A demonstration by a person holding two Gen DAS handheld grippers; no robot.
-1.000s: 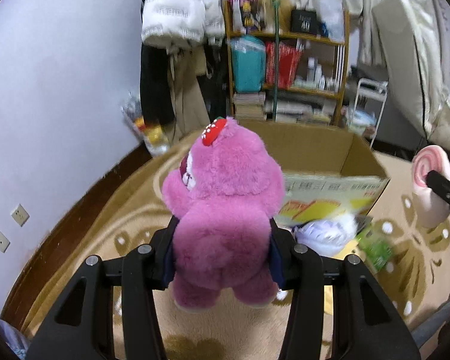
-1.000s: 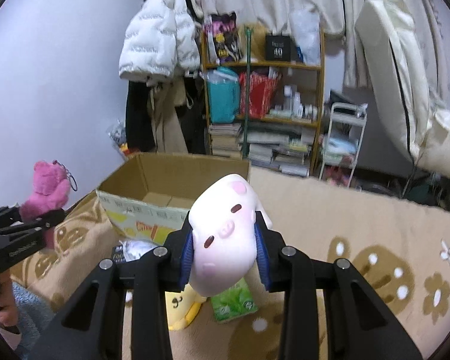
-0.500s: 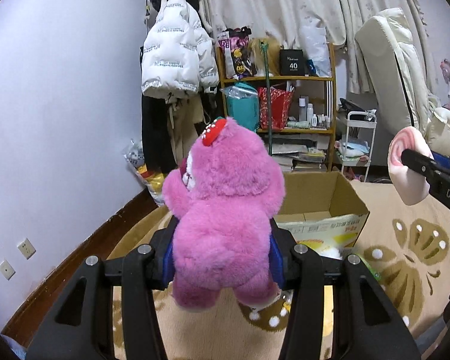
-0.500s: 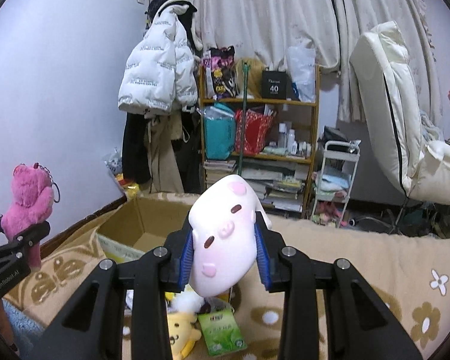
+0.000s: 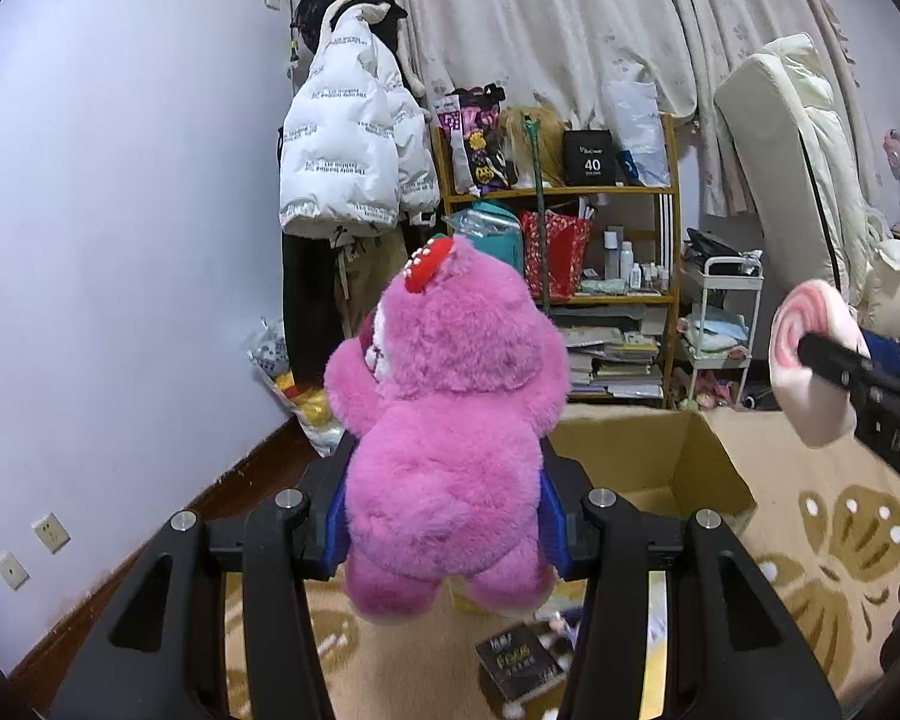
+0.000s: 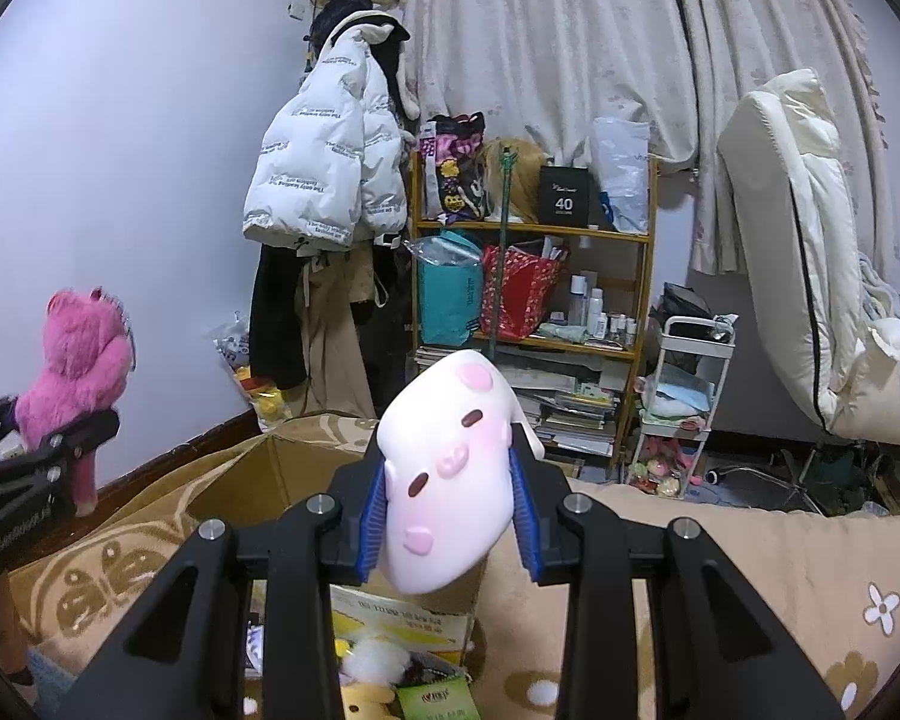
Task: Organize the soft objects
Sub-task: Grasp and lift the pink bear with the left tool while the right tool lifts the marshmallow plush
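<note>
My left gripper (image 5: 447, 510) is shut on a fluffy pink bear plush (image 5: 450, 432) with a red strawberry on its head, held up in the air, back towards the camera. The bear also shows in the right wrist view (image 6: 78, 372). My right gripper (image 6: 447, 492) is shut on a white pig-faced soft toy (image 6: 444, 474) with pink spots, held above an open cardboard box (image 6: 258, 480). The toy also shows in the left wrist view (image 5: 810, 360). The box (image 5: 660, 456) lies on a beige patterned rug behind the bear.
A yellow plush (image 6: 360, 696), a white fluffy toy (image 6: 372, 660) and a green packet (image 6: 432, 702) lie on the rug in front of the box. A dark booklet (image 5: 519, 660) lies on the rug. A cluttered shelf (image 6: 534, 276), hanging coats (image 6: 324, 180) and a white recliner (image 6: 810, 270) stand behind.
Both grippers have risen and tilted upward with their toys. The box and floor items have dropped lower in both views, and more wall and curtain shows.
</note>
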